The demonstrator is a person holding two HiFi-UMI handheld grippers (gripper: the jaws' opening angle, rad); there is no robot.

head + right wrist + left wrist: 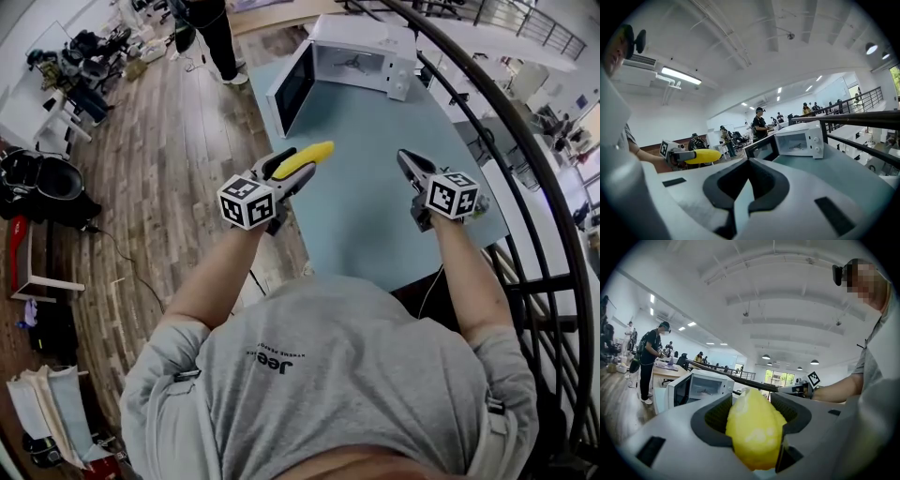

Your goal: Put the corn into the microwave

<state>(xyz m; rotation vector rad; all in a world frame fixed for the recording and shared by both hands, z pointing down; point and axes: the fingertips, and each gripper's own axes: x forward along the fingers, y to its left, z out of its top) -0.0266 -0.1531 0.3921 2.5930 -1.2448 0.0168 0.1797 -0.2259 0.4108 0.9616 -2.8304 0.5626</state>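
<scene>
While your left gripper (292,174) clamps the smooth yellow corn cob (311,157), the open white microwave (361,58) lies at one o'clock; your right gripper (405,159) is closed, empty.

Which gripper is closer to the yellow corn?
Left. The left gripper has the corn clamped between its jaws; the right gripper is apart from it, off to its right above the table, with nothing in it.

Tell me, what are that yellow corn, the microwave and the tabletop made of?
Corn: probably a plastic or rubber toy, judging by its even yellow and faint sheen.
Microwave: white casing, painted metal or plastic; its door has a dark, glass-like window.
Table: smooth, matte, pale blue-grey top, perhaps laminate; I can't be sure.
</scene>
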